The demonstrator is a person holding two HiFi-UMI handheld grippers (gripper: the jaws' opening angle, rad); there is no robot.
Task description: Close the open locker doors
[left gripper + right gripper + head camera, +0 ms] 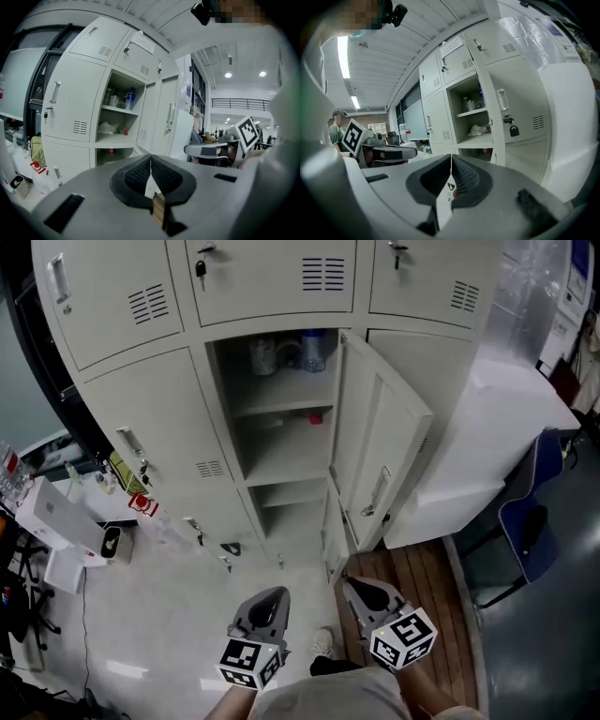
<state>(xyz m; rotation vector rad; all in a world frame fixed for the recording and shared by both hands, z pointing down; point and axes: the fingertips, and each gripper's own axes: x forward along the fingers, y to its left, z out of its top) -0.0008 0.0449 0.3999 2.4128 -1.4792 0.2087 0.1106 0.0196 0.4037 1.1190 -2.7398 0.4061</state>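
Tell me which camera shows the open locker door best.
Head view: the open locker door shows whole, swung out right of the shelves. In the left gripper view the door stands slanted, its lower part hidden. The right gripper view catches it seemingly edge-on.

No words, numbers or brand names are showing clearly enough to read. A white paper sheet (143, 43) is hanging on a closed upper locker door (132, 60), upper middle of the left gripper view, its print coming through too small to make out.
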